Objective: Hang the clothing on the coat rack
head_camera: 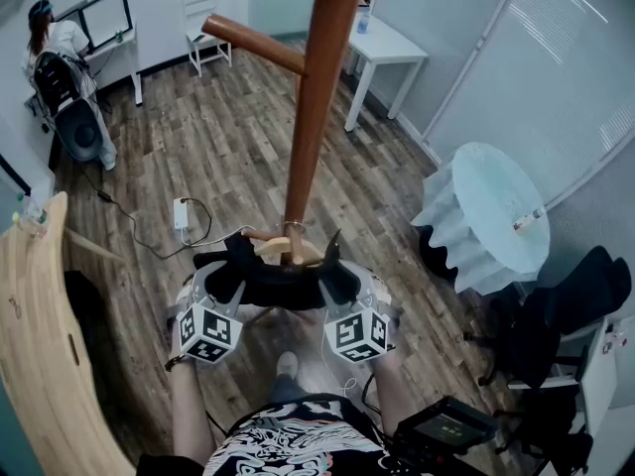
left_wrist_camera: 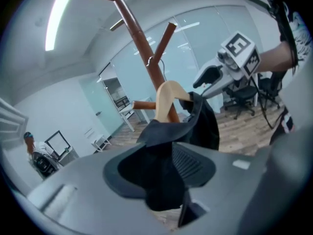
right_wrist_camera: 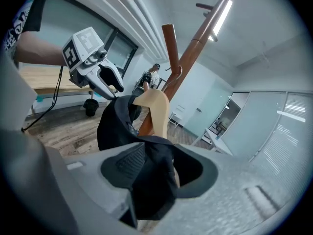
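A black garment [head_camera: 283, 284] hangs on a pale wooden hanger [head_camera: 281, 247] right in front of the brown wooden coat rack pole [head_camera: 316, 97]. My left gripper [head_camera: 230, 271] is shut on the garment's left shoulder and my right gripper [head_camera: 337, 274] is shut on its right shoulder. In the left gripper view black cloth [left_wrist_camera: 164, 175] fills the jaws below the hanger [left_wrist_camera: 165, 99] and the rack [left_wrist_camera: 142, 40]. The right gripper view shows the same cloth [right_wrist_camera: 151, 180] in the jaws, the hanger [right_wrist_camera: 157, 112] and the rack [right_wrist_camera: 193, 53] behind. A rack peg [head_camera: 253, 43] sticks out to the left.
A curved wooden panel [head_camera: 35, 345] stands at the left. A pale round table [head_camera: 493, 211] and a black office chair [head_camera: 561, 310] are at the right. A white desk [head_camera: 382, 53] is behind. A person [head_camera: 50, 43] sits at a far desk. A power strip [head_camera: 182, 216] lies on the floor.
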A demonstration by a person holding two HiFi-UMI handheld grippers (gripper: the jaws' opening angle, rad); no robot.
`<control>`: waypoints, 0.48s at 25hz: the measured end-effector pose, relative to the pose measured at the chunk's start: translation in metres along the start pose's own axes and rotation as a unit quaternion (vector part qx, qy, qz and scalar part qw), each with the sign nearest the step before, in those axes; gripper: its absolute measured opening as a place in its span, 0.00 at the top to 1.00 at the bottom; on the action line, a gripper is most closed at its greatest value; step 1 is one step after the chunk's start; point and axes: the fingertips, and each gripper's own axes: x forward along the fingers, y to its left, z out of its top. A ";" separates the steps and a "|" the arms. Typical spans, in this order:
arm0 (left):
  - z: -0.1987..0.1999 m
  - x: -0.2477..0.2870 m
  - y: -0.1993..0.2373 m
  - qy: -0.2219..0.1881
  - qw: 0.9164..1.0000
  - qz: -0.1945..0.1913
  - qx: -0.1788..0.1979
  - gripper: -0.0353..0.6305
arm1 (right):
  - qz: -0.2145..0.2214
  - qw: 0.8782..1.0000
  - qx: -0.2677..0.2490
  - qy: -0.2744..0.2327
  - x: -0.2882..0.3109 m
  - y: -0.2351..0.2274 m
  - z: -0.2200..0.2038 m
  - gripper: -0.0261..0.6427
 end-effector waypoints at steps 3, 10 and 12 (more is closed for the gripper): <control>0.008 -0.007 -0.011 -0.029 0.999 -0.008 -0.035 0.73 | 0.006 1.000 0.006 0.000 -0.007 0.009 -0.001 0.68; 0.028 -0.048 -0.013 -0.133 0.970 -0.007 -0.202 0.96 | -0.042 0.997 0.033 -0.053 -0.049 0.018 0.018 0.96; 0.023 -0.058 -0.016 -0.145 0.959 0.003 -0.245 0.96 | -0.046 0.995 0.068 -0.065 -0.061 0.021 0.017 0.96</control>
